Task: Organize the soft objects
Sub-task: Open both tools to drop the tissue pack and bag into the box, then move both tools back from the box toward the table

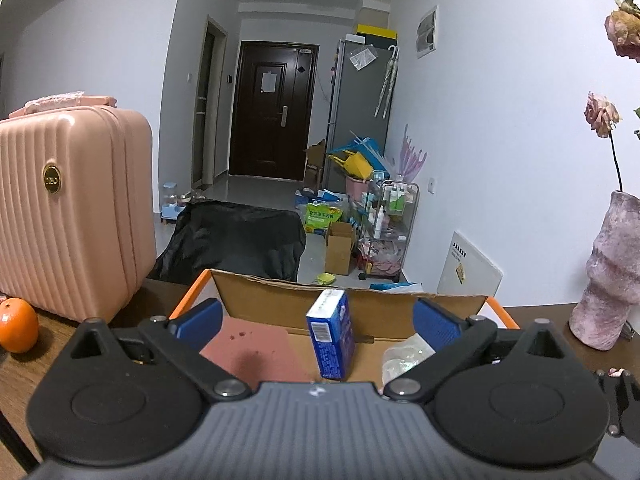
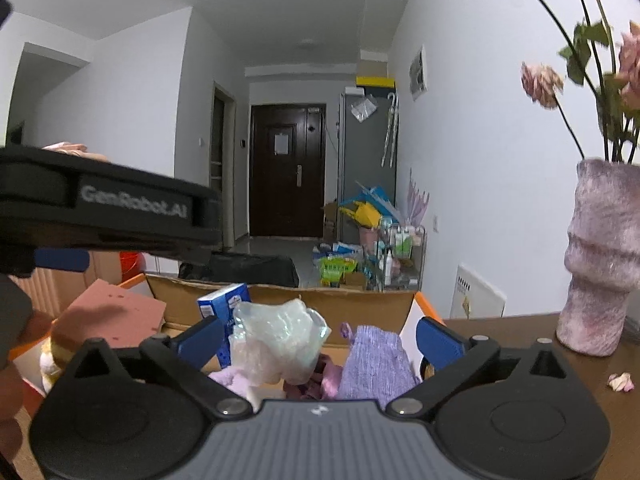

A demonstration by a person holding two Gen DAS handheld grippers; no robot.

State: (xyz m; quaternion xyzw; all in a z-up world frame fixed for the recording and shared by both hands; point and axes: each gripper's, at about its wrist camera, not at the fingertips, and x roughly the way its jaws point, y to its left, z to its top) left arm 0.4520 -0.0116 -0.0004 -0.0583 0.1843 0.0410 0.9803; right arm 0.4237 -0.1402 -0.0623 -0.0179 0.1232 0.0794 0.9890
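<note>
Two claws: both spread wide, neither gripping anything.
Left claw (image 1: 318, 322): blue pads far apart, hovering over the near edge of the cardboard box (image 1: 280, 300); a blue carton (image 1: 331, 334) stands upright between the pads without touching them.
Right claw (image 2: 320, 338): released, pads well apart; a clear plastic bag (image 2: 280, 344) of soft white stuff sits between them, contact with the pads unclear.
Soft things: a lilac knitted cloth (image 2: 372, 362) lies right of the bag, pink fabric (image 2: 320, 376) low between them, all inside the box.
Box contents: a reddish-brown flat sheet (image 1: 256, 350) on the left, the carton in the middle, the bag on the right.
Table: dark wood (image 1: 540, 316); a pink suitcase (image 1: 72, 216) and an orange (image 1: 18, 324) at left, a pink vase (image 2: 600, 256) with dried roses at right, a fallen petal (image 2: 621, 381) near it.
Room: white walls, a dark door (image 1: 274, 110) far off, a grey fridge (image 1: 360, 112) and floor clutter on the right.
Pose: both claws level, pointing toward the far door; the left claw's body crosses the left of the right view.
</note>
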